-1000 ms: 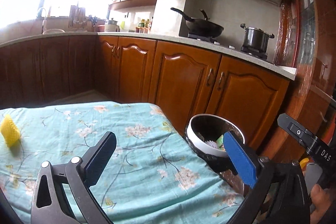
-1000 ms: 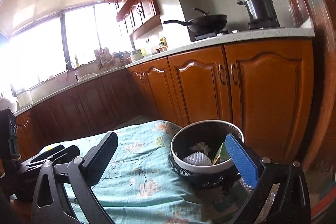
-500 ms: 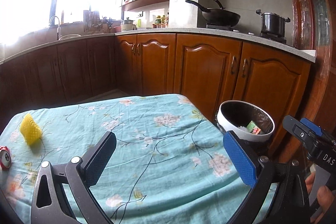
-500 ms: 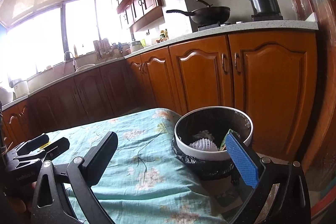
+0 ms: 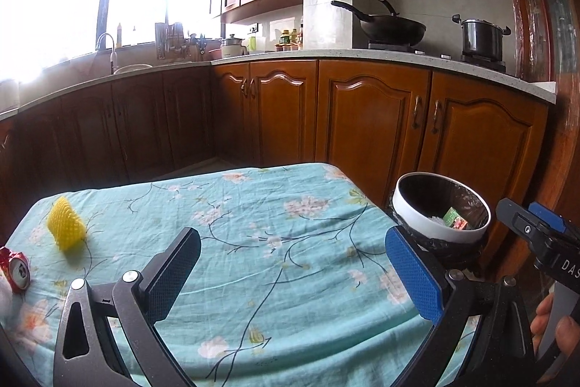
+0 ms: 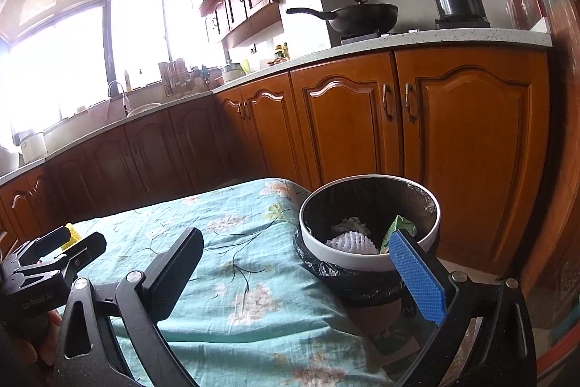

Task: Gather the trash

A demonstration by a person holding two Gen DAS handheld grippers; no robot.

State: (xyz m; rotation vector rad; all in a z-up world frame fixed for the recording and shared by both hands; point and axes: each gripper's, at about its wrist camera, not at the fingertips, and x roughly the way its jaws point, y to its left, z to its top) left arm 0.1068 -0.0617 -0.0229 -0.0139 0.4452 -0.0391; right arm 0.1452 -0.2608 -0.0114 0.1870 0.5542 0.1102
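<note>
A white-rimmed trash bin [image 5: 417, 223] with a black liner stands at the table's right edge; in the right wrist view the bin [image 6: 359, 260] holds white foam netting, crumpled paper and a green carton. A yellow foam net [image 5: 65, 229] and a crushed red can [image 5: 14, 269] lie on the floral tablecloth [image 5: 272, 242] at the left. My left gripper [image 5: 293, 274] is open and empty above the cloth. My right gripper [image 6: 301, 274] is open and empty, its blue finger next to the bin.
Wooden kitchen cabinets [image 5: 362, 118] run behind the table, with a wok [image 5: 388, 28] and a pot [image 5: 482, 38] on the counter. The right gripper's body [image 5: 540, 242] shows at the right edge of the left wrist view.
The left gripper has pulled back and swung left, bringing the yellow net and red can into view. The right gripper has drawn back slightly from the bin.
</note>
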